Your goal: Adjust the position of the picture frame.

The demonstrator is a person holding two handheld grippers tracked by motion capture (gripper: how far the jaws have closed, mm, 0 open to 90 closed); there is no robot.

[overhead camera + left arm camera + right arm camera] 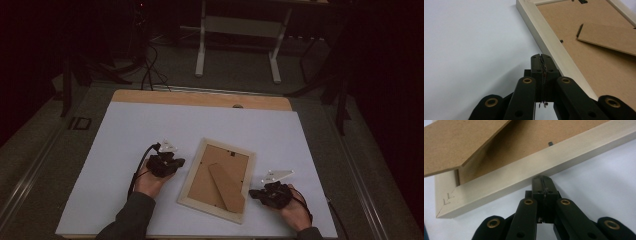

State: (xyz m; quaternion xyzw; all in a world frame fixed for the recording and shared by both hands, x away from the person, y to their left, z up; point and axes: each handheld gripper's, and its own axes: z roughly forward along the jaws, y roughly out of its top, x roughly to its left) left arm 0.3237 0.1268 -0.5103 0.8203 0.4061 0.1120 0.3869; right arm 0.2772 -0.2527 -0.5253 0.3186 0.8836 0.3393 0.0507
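A pale wooden picture frame lies face down on the white table, its brown backing board up and its cardboard stand raised a little. My left gripper sits at the frame's left edge, jaws shut with nothing between them. In the left gripper view its tips are right beside the frame's rail. My right gripper is at the frame's right side, also shut and empty. In the right gripper view its tips meet the frame's rail, with the stand above.
The white sheet covers a wooden tabletop whose far strip shows bare. Table legs and cables stand on the dark floor beyond. Open white surface lies to the left and behind the frame.
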